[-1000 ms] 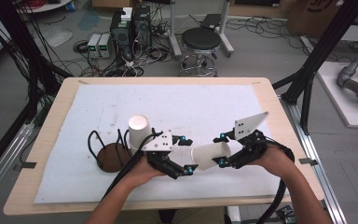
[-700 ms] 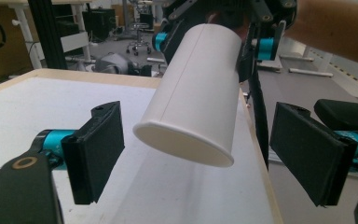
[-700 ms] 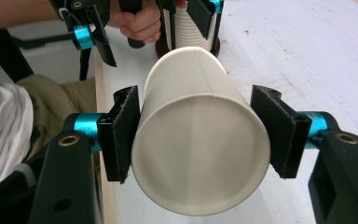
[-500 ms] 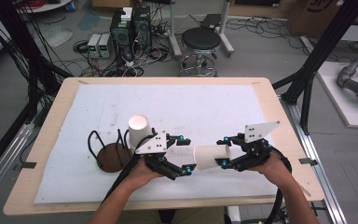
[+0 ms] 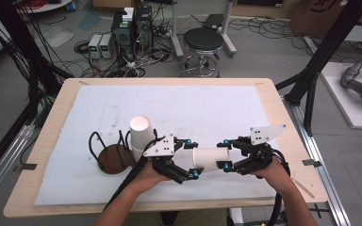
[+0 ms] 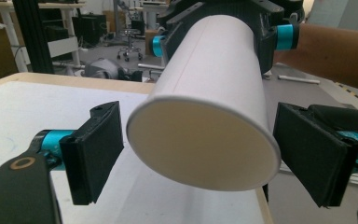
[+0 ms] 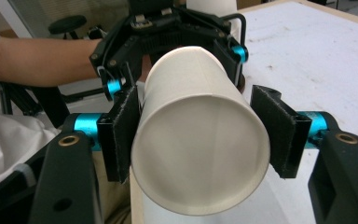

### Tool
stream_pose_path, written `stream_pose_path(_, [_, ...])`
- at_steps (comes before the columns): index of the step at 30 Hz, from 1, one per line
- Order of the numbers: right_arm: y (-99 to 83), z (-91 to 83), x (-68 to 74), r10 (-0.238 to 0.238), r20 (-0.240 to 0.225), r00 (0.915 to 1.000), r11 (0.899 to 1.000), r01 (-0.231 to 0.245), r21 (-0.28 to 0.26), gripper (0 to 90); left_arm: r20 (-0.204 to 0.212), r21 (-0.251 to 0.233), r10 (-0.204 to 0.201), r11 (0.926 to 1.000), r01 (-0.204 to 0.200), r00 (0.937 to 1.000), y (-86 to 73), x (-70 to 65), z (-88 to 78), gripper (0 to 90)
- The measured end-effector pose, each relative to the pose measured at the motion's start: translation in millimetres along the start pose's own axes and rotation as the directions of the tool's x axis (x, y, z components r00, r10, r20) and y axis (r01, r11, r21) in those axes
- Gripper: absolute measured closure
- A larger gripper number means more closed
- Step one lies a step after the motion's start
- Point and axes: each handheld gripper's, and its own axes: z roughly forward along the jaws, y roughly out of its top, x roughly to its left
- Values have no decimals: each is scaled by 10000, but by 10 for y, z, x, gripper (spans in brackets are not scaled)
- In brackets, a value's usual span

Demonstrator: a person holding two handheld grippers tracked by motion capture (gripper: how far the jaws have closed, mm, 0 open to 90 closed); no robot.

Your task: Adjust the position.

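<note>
A white paper cup (image 5: 209,159) lies on its side in the air between the two grippers, low over the white mat (image 5: 207,108). My right gripper (image 5: 224,154) is shut on one end of it; in the right gripper view the pads (image 7: 121,135) press the cup (image 7: 200,154) near its open mouth. My left gripper (image 5: 192,159) straddles the other end. In the left gripper view its pads (image 6: 98,149) stand clear of the cup (image 6: 205,93) on both sides. Those jaws have just been opening, with the cup still between them.
A second white cup (image 5: 141,132) sits upside down on a rack with a round brown base (image 5: 111,159) and black wire loops, just left of my left hand. The wooden table (image 5: 278,117) shows around the mat. Cables, computer boxes and a stool (image 5: 203,40) are on the floor behind.
The right gripper has come down a little with the cup in it. The left gripper's jaws have spread off the cup; that hand has stayed in place.
</note>
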Motion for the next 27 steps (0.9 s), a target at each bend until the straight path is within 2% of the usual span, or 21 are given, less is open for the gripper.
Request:
stream_pose_path(3, [-5,16,-8,122,-246,9996,9995,-129,-296,362,64,18,-19,10000,19,10000,-4,-5,8,167])
stream_pose_path(5, [-9,19,-5,216,-344,9992,9993,-226,-286,362,162,-43,-41,10000,42,9999,-2,-6,4,170])
stream_pose_path(6, [-25,22,-16,284,-412,9987,9992,-295,-265,361,269,-101,-19,9999,22,9996,1,-5,-2,208])
stream_pose_path(8, [-40,16,-25,332,-477,9983,9989,-348,-327,361,322,-149,-14,9999,19,9995,8,-5,-10,224])
stream_pose_path(14, [-73,10,-35,440,-583,9973,9988,-452,-197,362,351,-197,149,9997,-142,9993,19,-12,-15,258])
stream_pose_path(17, [-83,9,-39,466,-578,9972,9988,-472,-89,360,289,-13,266,9996,-266,9992,33,-22,-13,280])
stream_pose_path(20, [-75,20,-32,472,-388,9981,9989,-469,89,331,170,126,240,9996,-243,9996,55,-28,-8,288])
stream_pose_path(22, [-54,26,-28,499,-116,9987,9986,-497,173,256,-34,375,272,9989,-270,9996,77,-24,-5,288])
stream_pose_path(23, [-35,18,-15,599,29,9982,9980,-600,194,231,-240,646,232,9977,-217,9994,93,-6,-1,288])
stream_pose_path(24, [-13,11,-3,556,196,9983,9982,-560,234,214,-240,646,232,9977,-217,9994,93,-6,-1,288])
stream_pose_path(25, [12,0,4,433,339,9985,9987,-442,244,214,-287,734,206,9971,-184,9994,98,4,-3,288])
stream_pose_path(26, [40,-14,15,353,436,9984,9990,-364,246,214,-467,1051,217,9943,-167,9987,111,13,-1,288])
stream_pose_path(27, [40,-14,15,353,436,9984,9990,-364,246,214,-467,1051,217,9943,-167,9987,111,13,-1,288])
